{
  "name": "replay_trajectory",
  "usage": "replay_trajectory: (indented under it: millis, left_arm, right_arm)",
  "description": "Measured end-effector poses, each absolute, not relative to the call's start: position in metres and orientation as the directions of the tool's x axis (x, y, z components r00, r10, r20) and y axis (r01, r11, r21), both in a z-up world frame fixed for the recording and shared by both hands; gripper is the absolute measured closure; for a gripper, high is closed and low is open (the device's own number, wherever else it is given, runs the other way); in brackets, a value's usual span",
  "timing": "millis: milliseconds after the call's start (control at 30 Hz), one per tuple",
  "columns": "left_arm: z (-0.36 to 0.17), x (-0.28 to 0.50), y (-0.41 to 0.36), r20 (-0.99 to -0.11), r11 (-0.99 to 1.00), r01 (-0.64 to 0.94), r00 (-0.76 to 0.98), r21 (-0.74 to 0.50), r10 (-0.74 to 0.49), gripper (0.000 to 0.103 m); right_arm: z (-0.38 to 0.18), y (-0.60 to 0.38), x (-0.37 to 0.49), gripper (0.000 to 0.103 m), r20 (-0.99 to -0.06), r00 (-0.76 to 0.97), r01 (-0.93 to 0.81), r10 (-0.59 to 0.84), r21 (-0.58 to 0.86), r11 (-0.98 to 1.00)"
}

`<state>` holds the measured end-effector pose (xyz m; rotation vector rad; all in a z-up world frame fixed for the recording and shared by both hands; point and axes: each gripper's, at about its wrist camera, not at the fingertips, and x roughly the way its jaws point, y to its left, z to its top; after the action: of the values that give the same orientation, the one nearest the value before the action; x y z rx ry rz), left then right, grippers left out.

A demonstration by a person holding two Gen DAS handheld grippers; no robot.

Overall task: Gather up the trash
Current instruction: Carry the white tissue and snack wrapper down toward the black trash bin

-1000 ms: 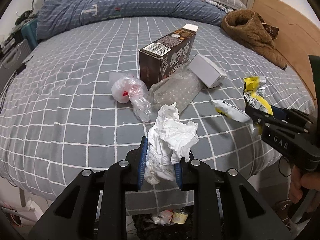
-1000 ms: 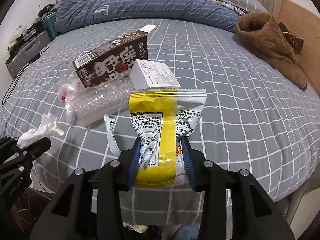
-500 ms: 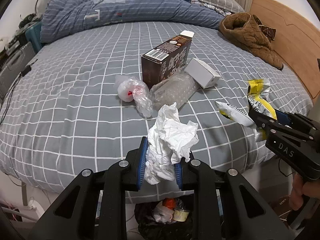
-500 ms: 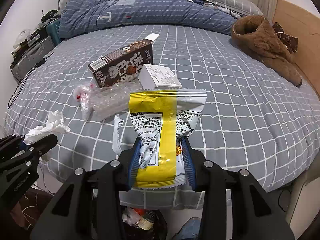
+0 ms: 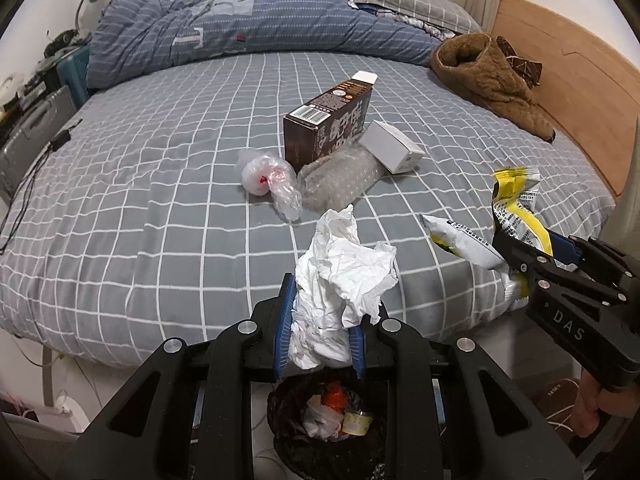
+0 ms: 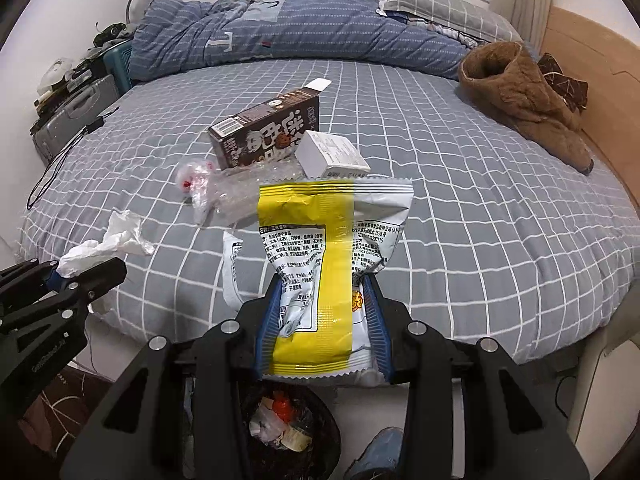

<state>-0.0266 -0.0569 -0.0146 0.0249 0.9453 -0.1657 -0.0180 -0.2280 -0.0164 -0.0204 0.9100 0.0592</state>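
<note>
Both hands hang over the bin (image 5: 320,420): left gripper (image 5: 319,340) pinching tissue (image 5: 340,272), right gripper (image 6: 322,332) clamping the wrapper (image 6: 320,248), poised to drop.

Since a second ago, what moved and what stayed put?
Both tools pulled back off the bed, so the trash bin now shows below them. The left tool still pinches the crumpled tissue; the right tool still pinches the yellow snack bag. Nothing was let go. The brown box, white box and plastic wrap stayed on the bed.
</note>
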Motion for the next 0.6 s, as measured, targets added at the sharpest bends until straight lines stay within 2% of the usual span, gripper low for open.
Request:
replay_trajectory:
  millis: [600]
  left_arm:
    - [-0.025,-0.072,-0.066,-0.826,0.985,0.16,0.546,-0.064,-0.143,0.079]
  right_arm:
    - [-0.017,-0.223,-0.076,0.065,-0.796,0.603,-0.045,0.049,0.028,0.999]
